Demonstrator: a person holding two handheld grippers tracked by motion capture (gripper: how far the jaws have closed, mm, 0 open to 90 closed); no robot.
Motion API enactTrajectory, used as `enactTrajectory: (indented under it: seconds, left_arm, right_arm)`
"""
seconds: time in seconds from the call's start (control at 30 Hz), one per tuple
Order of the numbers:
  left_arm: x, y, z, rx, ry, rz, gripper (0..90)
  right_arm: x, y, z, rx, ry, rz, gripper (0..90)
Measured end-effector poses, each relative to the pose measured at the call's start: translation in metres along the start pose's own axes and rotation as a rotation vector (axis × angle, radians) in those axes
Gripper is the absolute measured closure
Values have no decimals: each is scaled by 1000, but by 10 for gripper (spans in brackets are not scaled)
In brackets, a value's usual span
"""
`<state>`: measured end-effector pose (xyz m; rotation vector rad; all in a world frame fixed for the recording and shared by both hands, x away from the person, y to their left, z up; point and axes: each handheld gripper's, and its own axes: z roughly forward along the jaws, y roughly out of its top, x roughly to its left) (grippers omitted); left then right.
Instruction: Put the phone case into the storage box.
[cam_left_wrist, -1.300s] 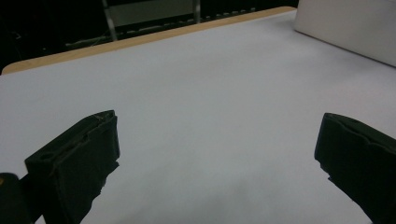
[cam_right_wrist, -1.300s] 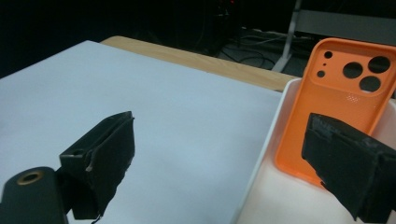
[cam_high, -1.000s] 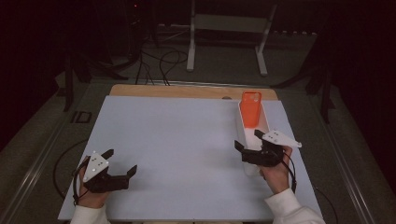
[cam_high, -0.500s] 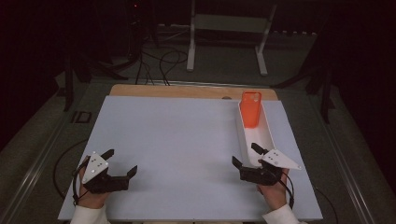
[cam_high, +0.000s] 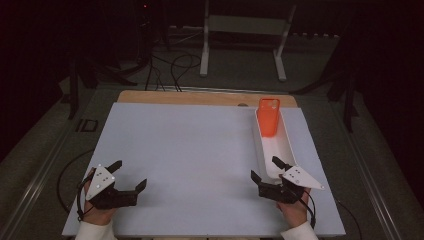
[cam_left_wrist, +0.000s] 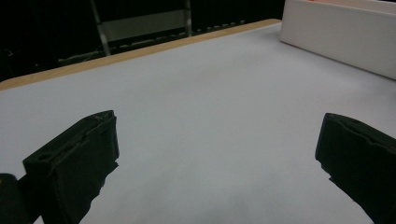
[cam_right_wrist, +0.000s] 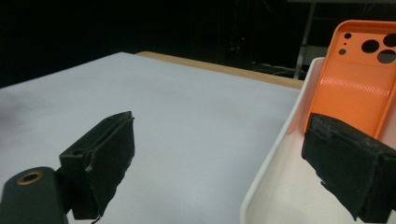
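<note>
Your pale grey rectangular table mat (cam_high: 200, 160) is the widest thing here. Along its right side lies the long white plastic tray (cam_high: 280, 145), with the orange perforated phone case (cam_high: 268, 116) leaning upright at its far end. Your right gripper (cam_high: 267, 169) sits released at the tray's near end, jaws apart. Your left gripper (cam_high: 131, 175) rests released too, well apart at the near left.

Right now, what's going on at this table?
A person holds a gripper in each hand over a white table. Both are open and hold nothing. The right gripper sits at the near end of a long white tray, one of its fingers over the tray. An orange phone case leans at the tray's far end. The left gripper waits at the near left.
</note>
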<state>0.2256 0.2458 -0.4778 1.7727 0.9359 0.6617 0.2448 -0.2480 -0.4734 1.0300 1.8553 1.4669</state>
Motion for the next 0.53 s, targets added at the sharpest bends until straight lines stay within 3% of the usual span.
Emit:
enactTrajectory:
  seconds: [0.53]
  left_arm:
    - [1,-2,3,10,3,7,2]
  right_arm:
    - [-3,-7,-3,2,-8,8,95]
